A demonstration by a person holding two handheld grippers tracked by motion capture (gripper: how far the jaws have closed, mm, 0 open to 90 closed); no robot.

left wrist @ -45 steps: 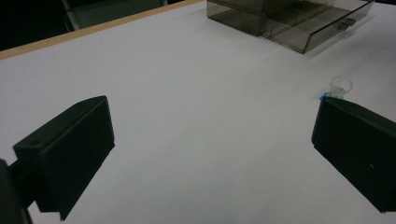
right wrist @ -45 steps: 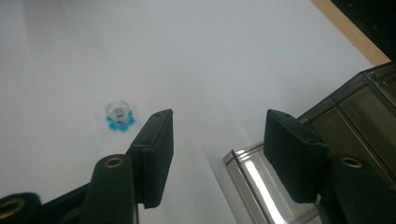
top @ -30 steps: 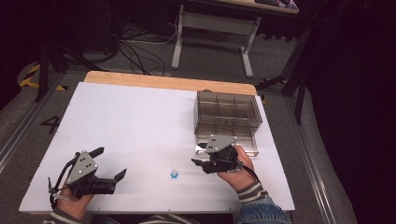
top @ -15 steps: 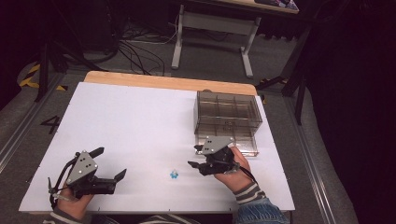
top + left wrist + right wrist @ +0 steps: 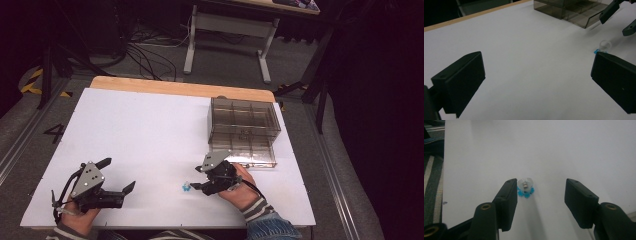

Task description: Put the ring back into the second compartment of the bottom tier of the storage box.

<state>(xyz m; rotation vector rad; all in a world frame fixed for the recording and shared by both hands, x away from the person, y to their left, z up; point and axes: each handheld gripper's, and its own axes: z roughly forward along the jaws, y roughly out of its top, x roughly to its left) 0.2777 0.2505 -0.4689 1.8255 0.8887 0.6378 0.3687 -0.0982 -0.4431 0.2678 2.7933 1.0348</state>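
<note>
A tiny clear piece with a blue base (image 5: 186,188) lies on the white table (image 5: 150,130) near the front. My right gripper (image 5: 195,178) stands open just to its right, jaws pointing at it. In the right gripper view the piece (image 5: 525,186) sits at the tip of the left jaw, slightly off centre in the gap of that gripper (image 5: 544,202), and nothing touches it. My left gripper (image 5: 120,173) rests open at the front left with nothing between its fingers. The left gripper view has the piece (image 5: 604,46) above its right jaw.
A smoky clear compartment box (image 5: 243,122) stands at the back right of the table, its lower drawer (image 5: 247,154) pulled out toward the right hand. The box (image 5: 574,10) is also in the left gripper view. The table's front edge runs close below both hands.
The right gripper has moved left and a little down toward the small clear piece, away from the drawer. The left gripper has stayed where it was.
</note>
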